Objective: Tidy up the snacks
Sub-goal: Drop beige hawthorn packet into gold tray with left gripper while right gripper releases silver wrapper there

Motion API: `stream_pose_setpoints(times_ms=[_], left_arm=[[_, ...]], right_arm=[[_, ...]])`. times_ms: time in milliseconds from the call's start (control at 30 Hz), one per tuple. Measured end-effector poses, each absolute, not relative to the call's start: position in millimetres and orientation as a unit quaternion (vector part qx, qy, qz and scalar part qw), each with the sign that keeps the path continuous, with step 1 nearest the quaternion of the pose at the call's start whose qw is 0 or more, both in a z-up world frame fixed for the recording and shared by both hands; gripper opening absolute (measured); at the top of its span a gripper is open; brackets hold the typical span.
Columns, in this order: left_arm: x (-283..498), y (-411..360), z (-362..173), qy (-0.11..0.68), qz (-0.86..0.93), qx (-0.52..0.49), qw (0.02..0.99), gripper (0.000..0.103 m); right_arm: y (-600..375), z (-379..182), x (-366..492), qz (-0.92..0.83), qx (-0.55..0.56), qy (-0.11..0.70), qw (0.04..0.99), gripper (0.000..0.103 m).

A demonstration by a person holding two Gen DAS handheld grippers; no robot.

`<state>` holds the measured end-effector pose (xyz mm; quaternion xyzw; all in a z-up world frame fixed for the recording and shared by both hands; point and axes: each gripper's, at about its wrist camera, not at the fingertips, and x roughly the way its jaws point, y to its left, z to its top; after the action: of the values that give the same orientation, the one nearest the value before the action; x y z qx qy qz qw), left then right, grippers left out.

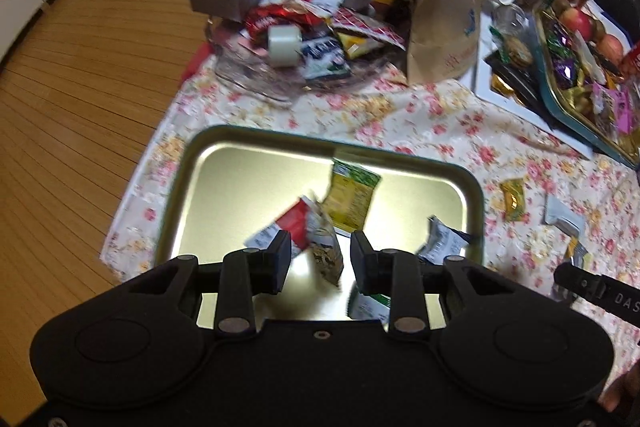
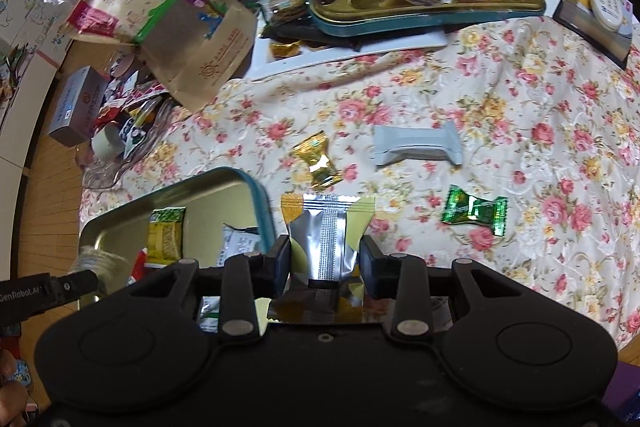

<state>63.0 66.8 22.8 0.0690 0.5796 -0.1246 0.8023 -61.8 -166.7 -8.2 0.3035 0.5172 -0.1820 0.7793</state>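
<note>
Two grippers work over a flowered cloth [image 2: 460, 79], one empty-jawed, one holding a packet.

Left to right: the left gripper [image 1: 320, 255] hangs above the metal tray [image 1: 188, 167] with its jaws apart and nothing pressed between them; a blurred red-and-white sachet [image 1: 296, 227] shows just past them. At least four packets lie in that tray, among them a yellow-green packet [image 1: 352, 195] and a white crumpled wrapper [image 1: 440, 243]; their print is too blurred to read. Just right of the tray's edge, the right gripper [image 2: 325, 259] clamps narrow on one silver-and-yellow sachet [image 2: 324, 231], seam side up, held upright. Three loose sweets lie on the cloth beyond it: one gold candy [image 2: 316, 159], one pale grey bar [image 2: 416, 147], one green candy [image 2: 476, 211]. Lettering "GenRobot.AI" shows on the left gripper's side in the right wrist view.
</note>
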Motion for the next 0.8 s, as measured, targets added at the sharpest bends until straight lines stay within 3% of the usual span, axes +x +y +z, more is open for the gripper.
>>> stream_pose_setpoints(times_ms=[800], left_arm=[[64, 70, 3, 0.638, -0.173, 0.028, 0.750, 0.041]], right_arm=[[-104, 15, -45, -0.103, 0.284, 0.519, 0.800, 0.038]])
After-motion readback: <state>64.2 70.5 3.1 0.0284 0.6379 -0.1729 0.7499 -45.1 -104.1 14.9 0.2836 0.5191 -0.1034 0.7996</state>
